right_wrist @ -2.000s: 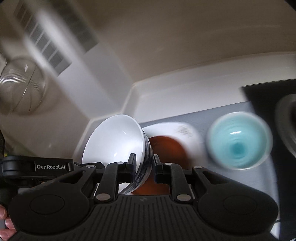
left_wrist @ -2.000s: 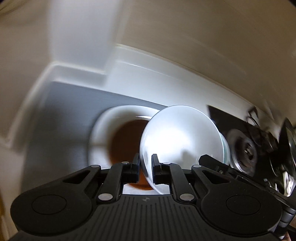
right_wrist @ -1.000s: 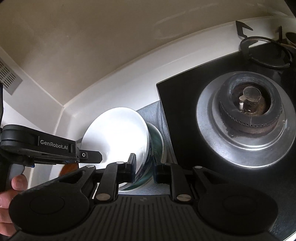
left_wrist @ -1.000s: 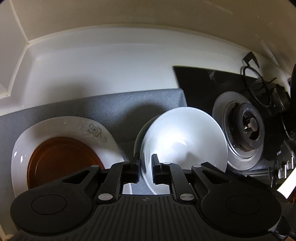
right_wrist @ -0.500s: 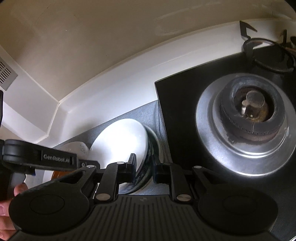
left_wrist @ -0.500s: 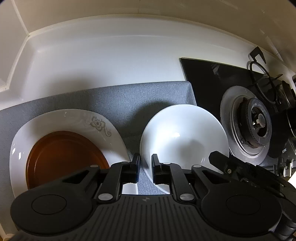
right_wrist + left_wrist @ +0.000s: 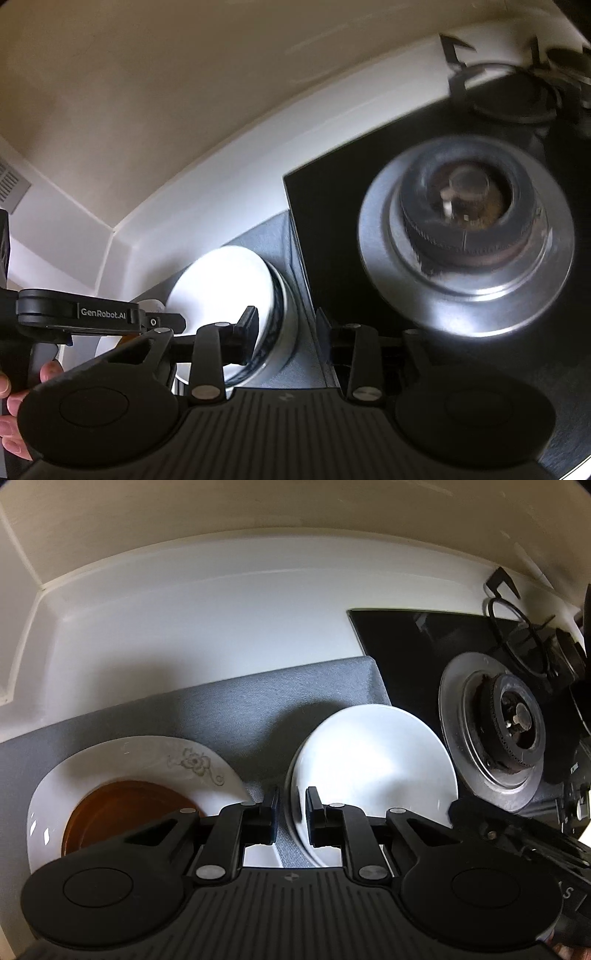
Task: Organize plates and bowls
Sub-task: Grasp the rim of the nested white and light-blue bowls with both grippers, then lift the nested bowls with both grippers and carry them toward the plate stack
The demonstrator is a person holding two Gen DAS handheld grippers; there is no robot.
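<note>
Fingers of the right gripper (image 7: 286, 326) stood wide apart and held nothing, whereas half a second before they had sat close on the rim of the white bowl (image 7: 221, 284); the right wrist view was also blurred and had shifted relative to that frame. Fingers of the left gripper (image 7: 291, 814) stood at a narrow gap astride the near left rim of the same white bowl (image 7: 373, 771), much as they had half a second earlier; whether the pads actually pressed the rim could not be told. The bowl sat mouth upward, nested in a second bowl with a dark patterned wall (image 7: 279, 314), which rested on the grey mat (image 7: 258, 709) just beside the black glass hob (image 7: 406, 653). Being round, the bowl had no long axis to record. In the right wrist view the stack lay between the two spread fingers, nearer the left one, its wall touching neither that could be confirmed. A white plate with a floral motif (image 7: 147, 757) carried a brown plate (image 7: 122, 808) and lay on the mat to the left of the bowls, apart from them. A gas burner (image 7: 465, 218) occupied the hob to the right.
</note>
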